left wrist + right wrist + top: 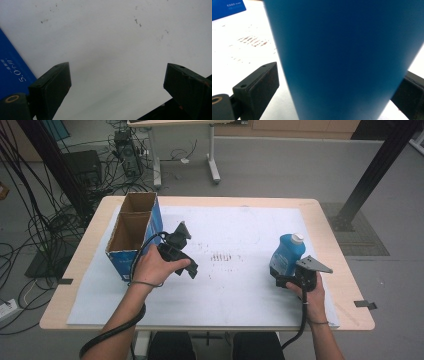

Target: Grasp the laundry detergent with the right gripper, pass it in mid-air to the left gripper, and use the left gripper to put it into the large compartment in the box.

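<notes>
Blue bottle (287,254) stands right of centre on our bench (330,245), between the right tool's (289,279) parted jaws; the left tool (181,251) is released. Closing off-centre, we could tip it.

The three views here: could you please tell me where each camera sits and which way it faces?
High view: above the person's side, looking down on the table; forearms, hands, left gripper, right gripper.
Left gripper view: along open jaws at the white sheet.
Right gripper view: jaws flank the blue bottle.
Shared: the blue box edge shows in all three.
</notes>
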